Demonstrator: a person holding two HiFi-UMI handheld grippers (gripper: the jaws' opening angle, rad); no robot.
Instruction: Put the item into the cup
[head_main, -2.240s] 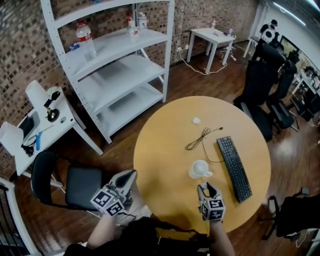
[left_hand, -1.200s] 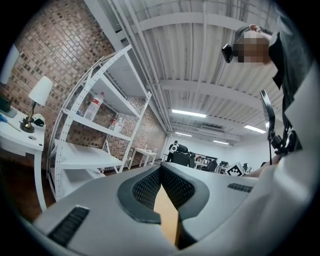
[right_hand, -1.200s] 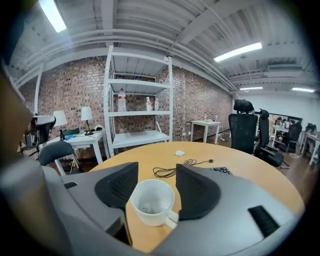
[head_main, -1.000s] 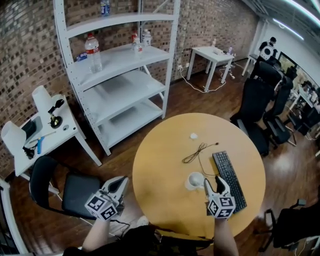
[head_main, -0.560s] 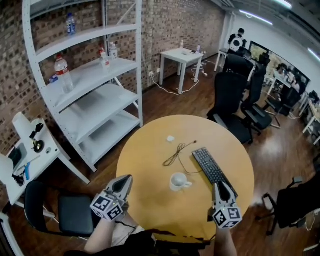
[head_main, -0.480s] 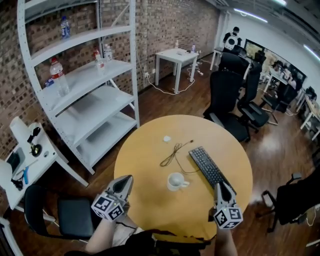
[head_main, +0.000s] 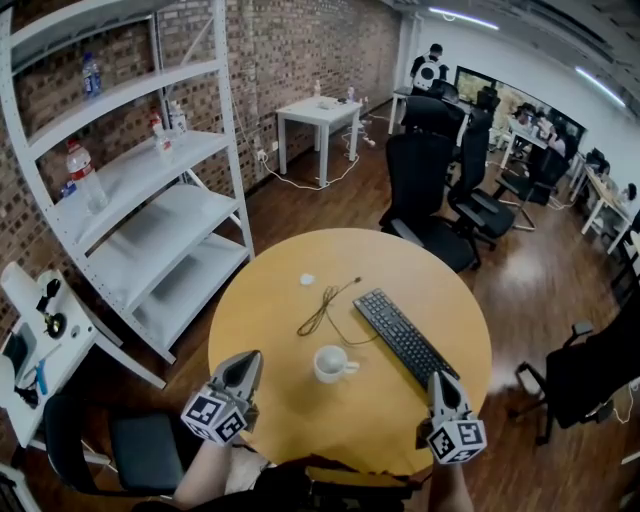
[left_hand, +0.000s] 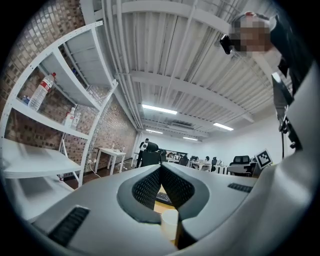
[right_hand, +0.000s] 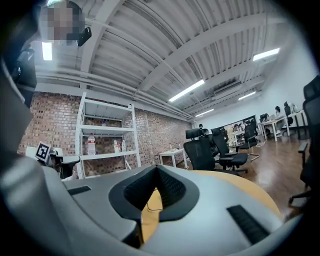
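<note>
My left gripper (head_main: 250, 360) and right gripper (head_main: 440, 378) are both closed and empty. The cup (head_main: 330, 364) stands ahead between them on the worktop (head_main: 420, 275). A small white thing (head_main: 307, 280), maybe the item, lies beyond.

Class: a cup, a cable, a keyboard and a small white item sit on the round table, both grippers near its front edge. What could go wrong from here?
1. The small white item lies beyond the cup, close to the cable: reaching past could tip the cup or snag the cable.
2. Both the left gripper and right gripper are shut and empty; such a small item might slip when pinched.
</note>
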